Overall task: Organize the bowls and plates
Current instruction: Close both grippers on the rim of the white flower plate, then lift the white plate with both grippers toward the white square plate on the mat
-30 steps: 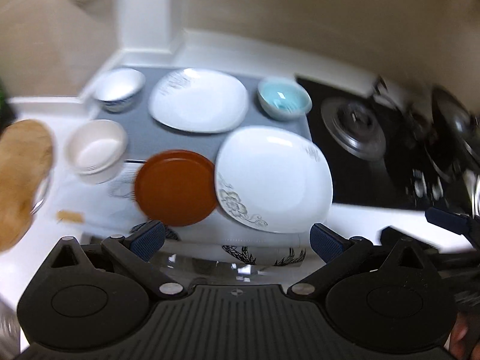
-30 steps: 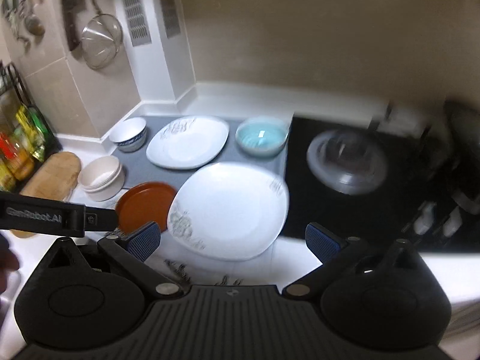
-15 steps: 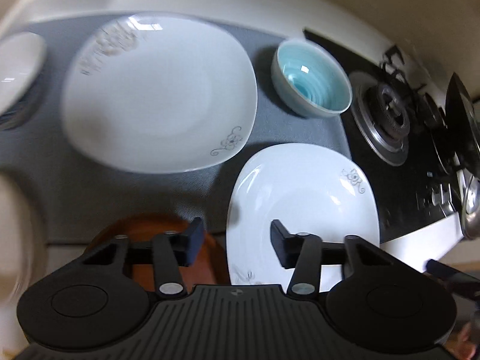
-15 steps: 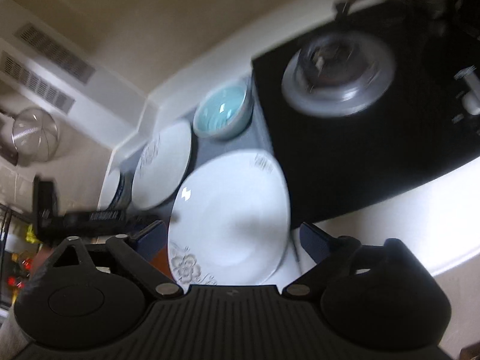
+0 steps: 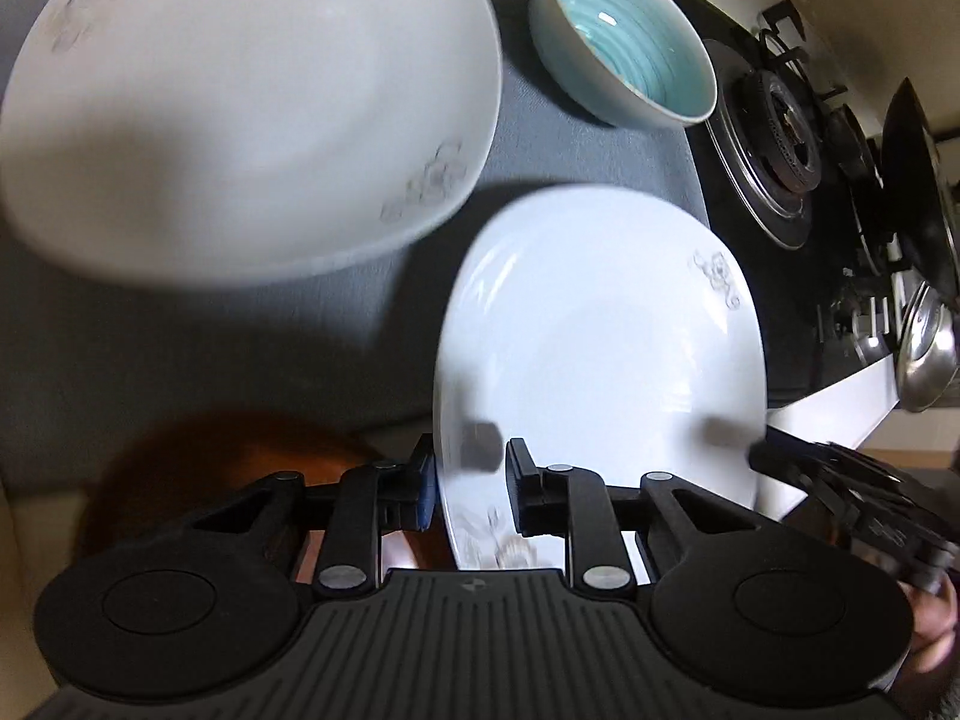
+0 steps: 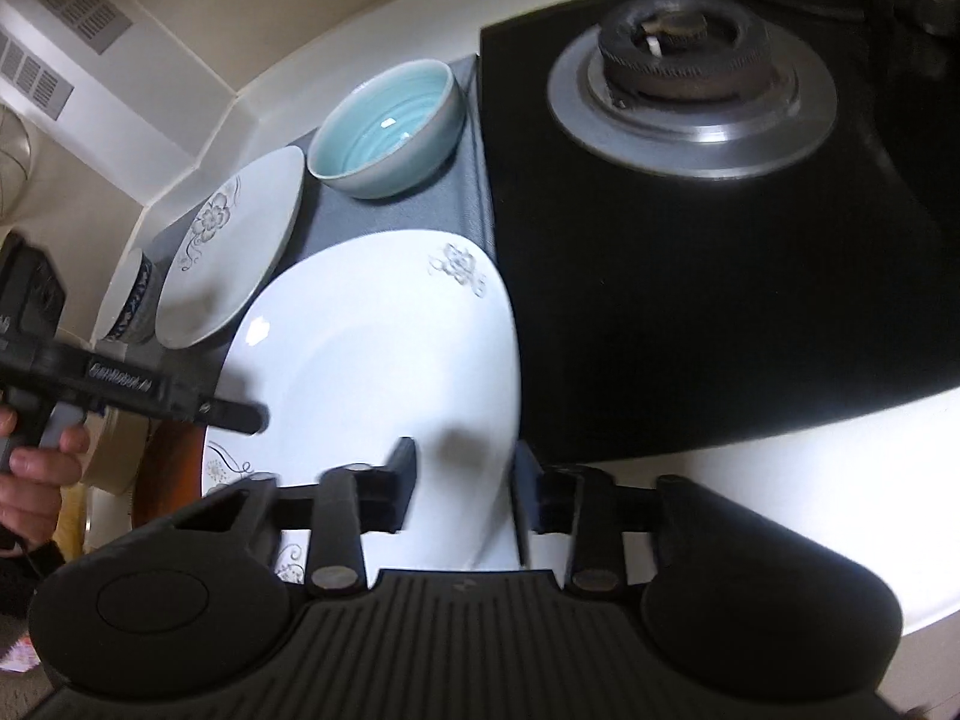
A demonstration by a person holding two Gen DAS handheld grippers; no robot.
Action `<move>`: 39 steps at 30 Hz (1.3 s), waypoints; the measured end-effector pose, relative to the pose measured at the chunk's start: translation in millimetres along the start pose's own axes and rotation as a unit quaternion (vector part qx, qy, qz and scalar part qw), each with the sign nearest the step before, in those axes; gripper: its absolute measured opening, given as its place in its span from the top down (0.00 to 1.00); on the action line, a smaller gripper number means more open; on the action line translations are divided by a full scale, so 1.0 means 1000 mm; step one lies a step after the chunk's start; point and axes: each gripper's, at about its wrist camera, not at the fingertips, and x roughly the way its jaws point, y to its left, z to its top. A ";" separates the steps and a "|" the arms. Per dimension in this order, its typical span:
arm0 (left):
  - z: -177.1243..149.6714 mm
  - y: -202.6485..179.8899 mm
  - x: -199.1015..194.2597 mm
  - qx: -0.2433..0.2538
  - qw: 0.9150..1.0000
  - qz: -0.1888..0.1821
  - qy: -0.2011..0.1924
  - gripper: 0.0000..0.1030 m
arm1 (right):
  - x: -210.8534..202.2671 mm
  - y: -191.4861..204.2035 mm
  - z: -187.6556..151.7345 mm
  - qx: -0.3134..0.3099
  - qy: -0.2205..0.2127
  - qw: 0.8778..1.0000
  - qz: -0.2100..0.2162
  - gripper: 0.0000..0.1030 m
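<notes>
The near white plate (image 5: 600, 360) lies at the front of the surface (image 6: 750, 450), partly on the grey mat (image 5: 180, 330), its right rim beside the black hob (image 6: 690, 270). Both tongs straddle its rims without yet clamping: the left tongs (image 5: 468, 480) partly closed around the left edge, the right tongs (image 6: 462, 480) likewise around the right edge. Behind it sit a second white plate (image 5: 240, 102), a teal bowl (image 5: 624, 42) and a blue-patterned bowl (image 6: 129, 306); a brown plate (image 5: 228, 468) lies just left. Nothing looks stacked, so the sorting seems barely begun. Room is tight: the hob's edge and the brown plate crowd either side, so straight up looks freest.
</notes>
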 end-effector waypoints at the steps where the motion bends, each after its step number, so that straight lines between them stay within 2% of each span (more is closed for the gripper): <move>1: -0.005 0.003 0.000 -0.013 1.000 -0.008 0.006 0.77 | 0.001 -0.005 0.001 0.007 0.005 1.000 0.006 0.85; 2: -0.010 0.005 0.000 -0.026 0.999 -0.017 0.010 0.77 | 0.000 -0.011 0.002 0.014 0.008 1.000 0.016 0.89; 4: -0.018 0.008 0.002 -0.037 0.999 -0.024 0.019 0.77 | 0.000 -0.019 0.003 0.018 0.012 0.999 0.038 0.90; 7: -0.021 0.001 0.006 -0.042 0.999 -0.013 0.014 0.75 | 0.009 -0.027 0.004 0.032 0.032 0.997 0.062 0.90; 9: -0.026 -0.011 0.003 -0.031 0.999 0.025 0.010 0.74 | 0.011 -0.026 0.006 0.048 0.034 0.996 0.061 0.89; 11: -0.033 -0.026 -0.004 -0.007 0.998 0.059 0.002 0.69 | 0.004 -0.016 0.006 0.030 0.028 0.998 0.052 0.88; 14: -0.039 -0.030 -0.012 -0.008 0.999 0.053 -0.009 0.68 | -0.004 -0.012 0.006 0.010 0.014 0.999 0.050 0.87; 17: -0.039 -0.021 -0.008 -0.046 0.998 0.047 -0.005 0.68 | 0.006 -0.028 0.006 0.051 0.034 0.995 0.076 0.87; 19: -0.042 -0.019 -0.002 -0.054 0.997 0.052 -0.003 0.68 | 0.013 -0.033 0.004 0.060 0.042 0.994 0.082 0.88; 20: -0.043 -0.021 -0.003 -0.051 0.997 0.052 -0.009 0.65 | 0.015 -0.034 0.003 0.062 0.042 0.993 0.086 0.86; 24: -0.049 -0.033 -0.008 -0.033 0.996 0.080 -0.026 0.66 | 0.015 -0.033 0.001 0.062 0.037 0.993 0.094 0.81; 26: -0.053 -0.044 -0.013 -0.027 0.995 0.091 -0.041 0.64 | 0.006 -0.027 0.000 0.040 0.019 0.994 0.096 0.81; 29: -0.056 -0.053 -0.030 -0.011 0.992 0.099 -0.072 0.66 | -0.008 -0.018 0.001 0.007 0.010 0.995 0.097 0.81; 36: -0.051 -0.057 -0.036 -0.036 0.994 0.074 -0.076 0.66 | -0.013 -0.029 0.007 0.050 0.010 0.992 0.116 0.82; 39: -0.054 -0.061 -0.038 -0.040 0.993 0.075 -0.080 0.66 | -0.016 -0.026 0.005 0.039 0.005 0.993 0.109 0.82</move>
